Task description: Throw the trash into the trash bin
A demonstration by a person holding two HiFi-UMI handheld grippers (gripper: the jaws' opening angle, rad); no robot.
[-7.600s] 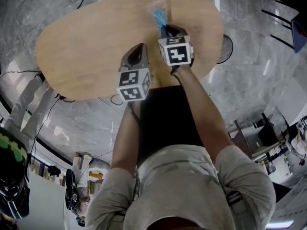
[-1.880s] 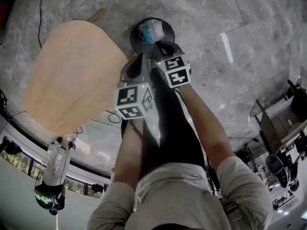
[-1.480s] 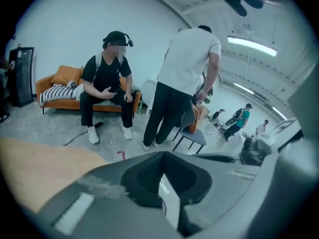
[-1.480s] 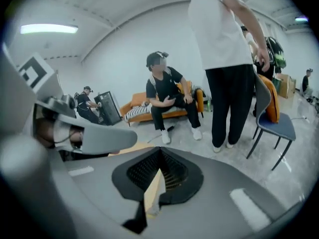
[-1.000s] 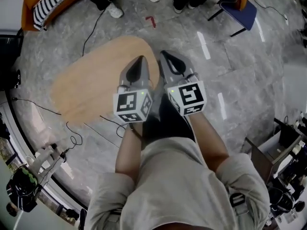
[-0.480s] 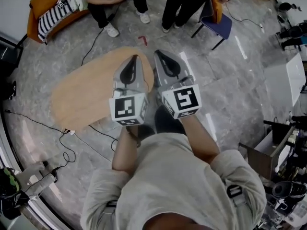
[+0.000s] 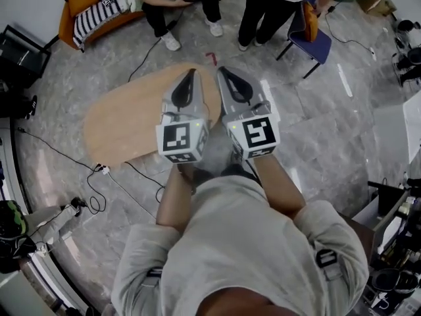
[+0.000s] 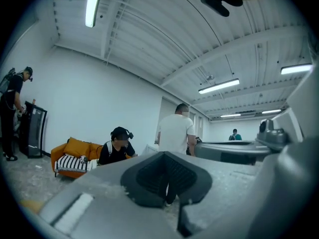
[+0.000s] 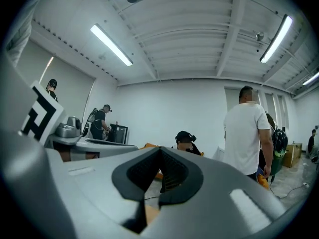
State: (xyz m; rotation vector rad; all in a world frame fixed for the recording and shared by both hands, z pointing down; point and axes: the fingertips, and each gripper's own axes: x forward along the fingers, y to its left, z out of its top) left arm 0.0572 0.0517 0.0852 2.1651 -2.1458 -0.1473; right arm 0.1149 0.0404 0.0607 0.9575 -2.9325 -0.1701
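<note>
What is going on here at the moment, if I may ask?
A person holds the left hand-held gripper and the right hand-held gripper side by side, pointing level, near the end of an oval wooden table. Both are shut with nothing between their jaws. No trash or bin shows in any view. Other people stand and sit by an orange sofa beyond the table.

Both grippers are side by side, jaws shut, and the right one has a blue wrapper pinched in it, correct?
No. The right gripper is shut on nothing: the right gripper view shows its jaws together with no wrapper between them. The left gripper beside it is shut too.
</note>
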